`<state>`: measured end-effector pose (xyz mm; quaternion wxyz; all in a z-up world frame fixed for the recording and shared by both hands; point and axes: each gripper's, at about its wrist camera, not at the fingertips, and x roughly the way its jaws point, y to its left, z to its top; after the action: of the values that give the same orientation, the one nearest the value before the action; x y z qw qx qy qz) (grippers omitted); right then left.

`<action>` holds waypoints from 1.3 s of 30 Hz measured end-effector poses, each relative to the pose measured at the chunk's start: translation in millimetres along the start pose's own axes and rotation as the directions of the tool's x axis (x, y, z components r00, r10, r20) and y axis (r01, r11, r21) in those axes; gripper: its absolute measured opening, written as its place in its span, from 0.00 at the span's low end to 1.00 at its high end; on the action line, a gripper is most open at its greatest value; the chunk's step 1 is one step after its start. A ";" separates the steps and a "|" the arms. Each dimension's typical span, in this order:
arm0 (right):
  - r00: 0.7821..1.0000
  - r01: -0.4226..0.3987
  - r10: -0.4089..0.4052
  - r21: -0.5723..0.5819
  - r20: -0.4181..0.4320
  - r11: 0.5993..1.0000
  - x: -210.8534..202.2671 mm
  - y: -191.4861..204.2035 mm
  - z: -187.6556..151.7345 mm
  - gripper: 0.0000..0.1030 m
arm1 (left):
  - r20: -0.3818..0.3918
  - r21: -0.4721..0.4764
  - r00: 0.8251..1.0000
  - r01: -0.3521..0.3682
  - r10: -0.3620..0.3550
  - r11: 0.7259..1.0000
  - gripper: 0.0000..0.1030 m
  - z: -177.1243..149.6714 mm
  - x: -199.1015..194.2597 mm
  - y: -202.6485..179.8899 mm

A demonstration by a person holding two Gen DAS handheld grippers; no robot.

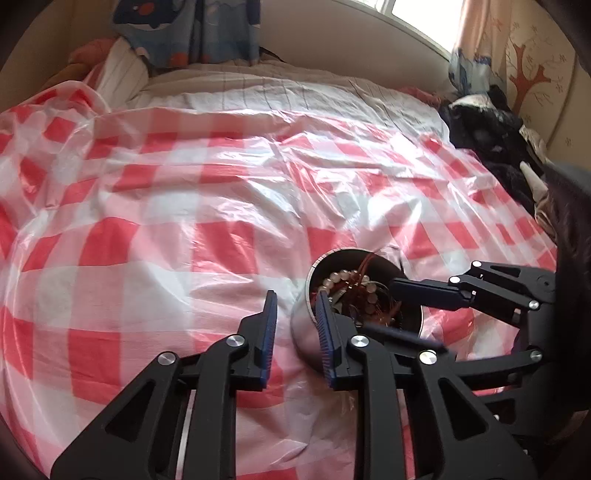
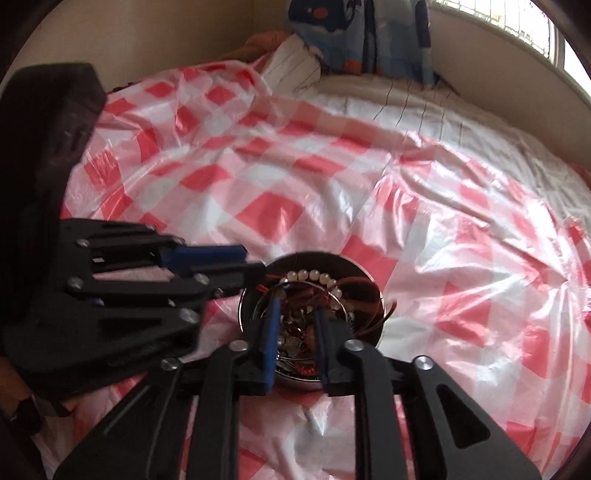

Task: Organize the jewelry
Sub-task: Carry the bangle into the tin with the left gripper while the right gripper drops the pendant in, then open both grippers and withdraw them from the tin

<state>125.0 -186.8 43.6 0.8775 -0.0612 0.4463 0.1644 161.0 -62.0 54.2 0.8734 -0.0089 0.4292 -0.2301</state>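
Where the bed fills most of both views, a crinkled red-and-white checked plastic sheet is spread over its pale striped bedding, with a blue patterned curtain hanging at the far wall and a heap of dark clothing lying at the sheet's right edge. Near the front of the sheet stands a round metal bowl, upright, holding a tangle of jewelry: a bracelet of pale round beads curves along the far inner side, above reddish-brown cords and small metal pieces that are too blurred to tell apart. The left hand-held gripper sits at the bowl's left side, released, its jaws apart with nothing between them; its right blue-padded finger overlaps the bowl's near rim, though whether it touches the rim cannot be told, and the other finger hangs over the bare sheet. The right hand-held gripper points down into the bowl from the front, also released, both blue pads standing apart above the jewelry with a gap between them, and it seems to clasp no piece.
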 end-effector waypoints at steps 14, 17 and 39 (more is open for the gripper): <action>0.985 0.006 -0.041 0.202 0.170 0.979 -64.6 -24.2 -56.0 0.63 | 0.041 0.050 0.998 -0.043 0.041 0.998 0.57 -51.0 -62.1 1.7; 0.963 0.089 -0.149 0.257 0.226 0.962 -68.8 -35.3 -42.0 0.64 | 0.035 0.044 0.999 -0.035 0.034 0.998 0.61 -57.4 -62.7 0.7; 0.952 0.209 -0.241 0.176 0.187 0.962 -86.3 15.9 -102.6 0.76 | 0.090 0.115 0.985 -0.159 0.149 0.981 0.83 -73.8 -72.8 -19.5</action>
<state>-6.0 -218.1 52.6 0.9342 -0.0265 0.3542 0.0338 59.4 -36.2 66.1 0.9042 0.0682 0.3780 -0.1868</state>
